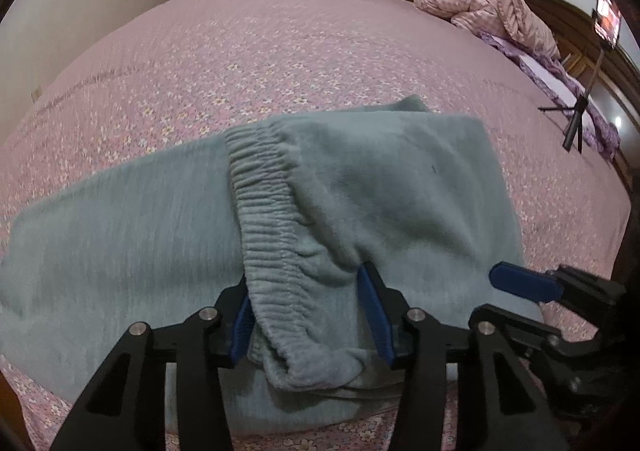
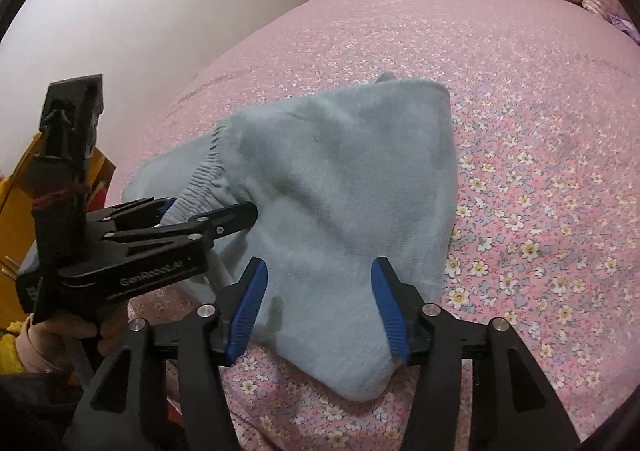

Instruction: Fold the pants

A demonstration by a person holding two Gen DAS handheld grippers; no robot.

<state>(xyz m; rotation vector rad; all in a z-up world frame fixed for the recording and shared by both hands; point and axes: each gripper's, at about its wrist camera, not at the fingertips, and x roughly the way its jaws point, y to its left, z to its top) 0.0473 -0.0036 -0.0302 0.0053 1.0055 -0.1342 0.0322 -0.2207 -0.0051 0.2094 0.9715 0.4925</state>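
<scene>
Your left gripper's (image 1: 308,315) fingers (image 1: 374,315) stand spread around the waistband (image 1: 264,219) of the grey pants (image 1: 400,191) on the bed (image 1: 240,51), gripping nothing, and your right gripper (image 2: 318,307) straddles the folded corner equally spread, so lifting now could drag the loose fleece and undo the fold.

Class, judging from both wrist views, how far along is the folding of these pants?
Done: the pants already lie doubled on the bed. In hand: the open left tongs straddle the waistband; the open right tongs hover over a corner. Left: probably a final fold and smoothing.
</scene>
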